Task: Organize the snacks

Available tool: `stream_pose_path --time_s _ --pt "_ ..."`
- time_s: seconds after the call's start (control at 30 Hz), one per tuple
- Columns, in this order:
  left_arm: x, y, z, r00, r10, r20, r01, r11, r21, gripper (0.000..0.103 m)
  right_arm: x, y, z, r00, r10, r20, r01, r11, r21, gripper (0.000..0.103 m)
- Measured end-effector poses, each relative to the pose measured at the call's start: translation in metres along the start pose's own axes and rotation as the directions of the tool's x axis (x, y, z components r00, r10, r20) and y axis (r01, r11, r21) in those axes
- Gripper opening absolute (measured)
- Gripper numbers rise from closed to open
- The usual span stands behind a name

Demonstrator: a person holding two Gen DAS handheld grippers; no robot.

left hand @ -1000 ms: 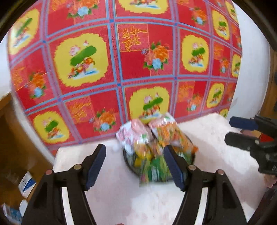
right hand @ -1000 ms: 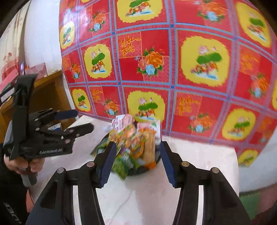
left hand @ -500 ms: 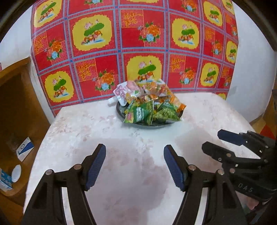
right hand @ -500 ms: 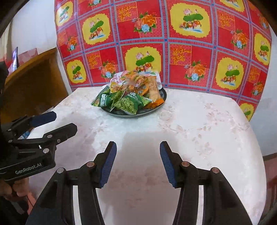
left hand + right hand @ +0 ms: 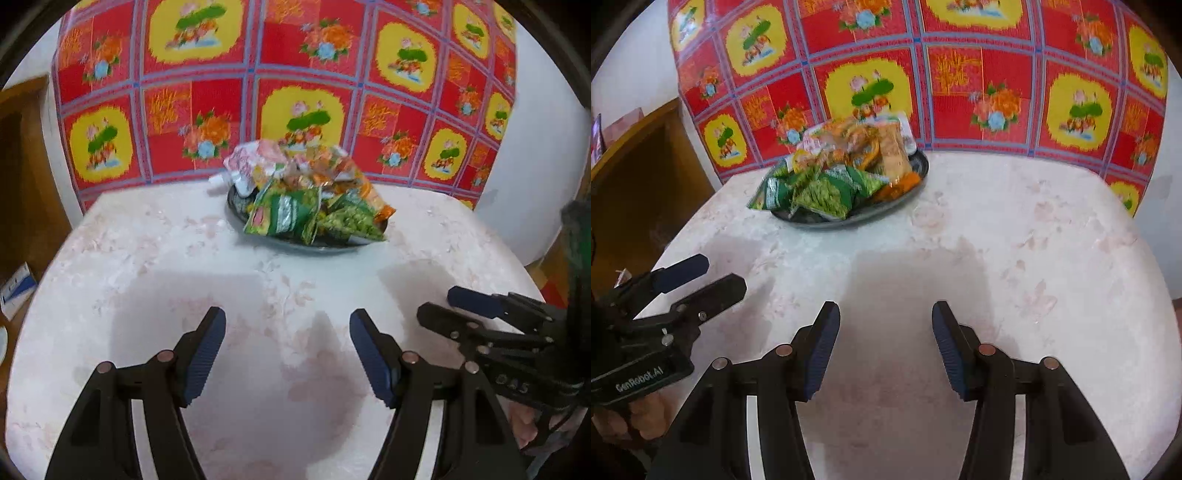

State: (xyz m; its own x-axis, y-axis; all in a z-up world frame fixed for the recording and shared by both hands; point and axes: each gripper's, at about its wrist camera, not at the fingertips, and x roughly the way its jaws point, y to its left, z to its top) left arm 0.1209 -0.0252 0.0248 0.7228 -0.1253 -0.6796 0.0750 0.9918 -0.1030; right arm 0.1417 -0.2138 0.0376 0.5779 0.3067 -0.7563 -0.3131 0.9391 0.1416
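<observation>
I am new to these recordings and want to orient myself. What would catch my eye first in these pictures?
First, the red and yellow flowered cloth hanging behind the table fills the top of both views. Next, the dark plate heaped with snack packets, green ones in front, stands at the far side of the pale table. Near the camera, the left gripper and right gripper are both open and empty.

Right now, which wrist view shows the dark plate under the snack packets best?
The right wrist view: the plate shows a long stretch of bare rim on its right side and front, past the snack packets. In the left wrist view the packets cover most of it, leaving only thin slivers of rim.
</observation>
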Motion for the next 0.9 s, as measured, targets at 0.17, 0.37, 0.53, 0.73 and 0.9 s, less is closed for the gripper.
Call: stream_pose_path --time_s 0.17,0.37,0.53,0.73,0.9 --pt "0.002 0.0 -0.004 0.999 0.034 -0.017 -0.034 0.999 -0.012 0.073 -0.002 0.003 -0.004 1.0 -0.007 0.005 0.007 1.0 -0.01 0.054" --pt "-0.003 -0.016 -0.008 0.996 0.091 0.027 -0.093 0.993 0.075 0.073 -0.002 0.004 -0.004 1.0 -0.016 0.004 0.017 1.0 -0.017 0.054" --pt "0.002 -0.017 -0.007 0.994 0.109 0.001 -0.109 0.99 0.084 0.073 -0.001 0.006 -0.004 0.999 -0.032 0.0 0.032 0.999 -0.029 0.054" --pt "0.004 -0.019 -0.007 0.994 0.109 -0.017 -0.107 0.99 0.094 0.073 -0.001 0.006 -0.004 0.999 -0.033 0.0 0.033 0.999 -0.031 0.054" --pt "0.006 -0.02 -0.008 0.993 0.112 -0.026 -0.109 0.989 0.101 0.073 -0.001 0.006 -0.004 0.999 -0.034 -0.001 0.034 0.999 -0.032 0.055"
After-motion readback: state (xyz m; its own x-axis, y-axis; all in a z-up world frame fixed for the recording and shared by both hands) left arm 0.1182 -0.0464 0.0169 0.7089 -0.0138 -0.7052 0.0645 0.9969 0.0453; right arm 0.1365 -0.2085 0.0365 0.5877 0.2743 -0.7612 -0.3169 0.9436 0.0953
